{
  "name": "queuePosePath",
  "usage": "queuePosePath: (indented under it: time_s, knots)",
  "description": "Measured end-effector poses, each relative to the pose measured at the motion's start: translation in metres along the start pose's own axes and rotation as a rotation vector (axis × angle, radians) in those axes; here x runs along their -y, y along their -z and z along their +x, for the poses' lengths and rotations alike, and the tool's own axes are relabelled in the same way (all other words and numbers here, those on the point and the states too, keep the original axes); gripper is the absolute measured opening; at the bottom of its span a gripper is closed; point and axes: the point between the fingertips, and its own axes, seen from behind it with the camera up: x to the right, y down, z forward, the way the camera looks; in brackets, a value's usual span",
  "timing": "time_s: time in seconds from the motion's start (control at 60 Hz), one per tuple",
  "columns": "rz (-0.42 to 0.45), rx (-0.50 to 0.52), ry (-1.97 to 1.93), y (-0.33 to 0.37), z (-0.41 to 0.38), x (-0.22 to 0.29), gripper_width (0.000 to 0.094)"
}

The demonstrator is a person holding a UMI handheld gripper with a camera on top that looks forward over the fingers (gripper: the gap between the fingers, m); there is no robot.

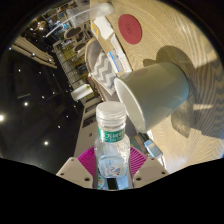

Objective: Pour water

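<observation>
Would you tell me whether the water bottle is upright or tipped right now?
Tipped. The water bottle, clamped in the tool, points its neck towards the mouth of the white cup on the table; the view itself is tilted.

light: bright, from above | shadows: hard beside cup [155, 92] | distortion: strong fisheye bending at edges | focus: sharp centre

The bottle [112, 140] is sitting between the jaws, its cap pointing ahead toward the cup [155, 95]. The cup is lying just beyond the bottle's top, its mouth facing the cap, resting on the table [195, 45]. Farther off, a round disc [131, 27] is lying on that table.
</observation>
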Motion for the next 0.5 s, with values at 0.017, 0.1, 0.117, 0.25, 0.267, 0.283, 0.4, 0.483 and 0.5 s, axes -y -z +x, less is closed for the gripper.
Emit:
queuePosePath:
  time_s: [0.017, 0.1, 0.117, 0.25, 0.267, 0.283, 0.4, 0.483, 0.5]
  knots:
    - [-0.003, -0.011, 0.020, 0.001, 0.000, -0.001, 0.0395]
    - [-0.014, -0.071, 0.211, 0.027, -0.005, -0.008, 0.0394]
    - [-0.013, -0.094, 0.276, 0.007, -0.005, 0.000, 0.0396]
    - [0.015, -0.177, 0.785, 0.029, -0.046, 0.014, 0.0397]
    - [0.025, -0.190, 0.852, 0.018, -0.047, 0.021, 0.0398]
    - [0.033, -0.198, 0.916, 0.018, -0.053, 0.024, 0.0399]
    - [0.092, -0.243, 1.298, 0.031, -0.095, 0.056, 0.0400]
    - [0.143, -0.323, 1.529, 0.029, -0.105, 0.092, 0.0400]
    - [0.152, -0.341, 1.569, 0.029, -0.105, 0.100, 0.0400]
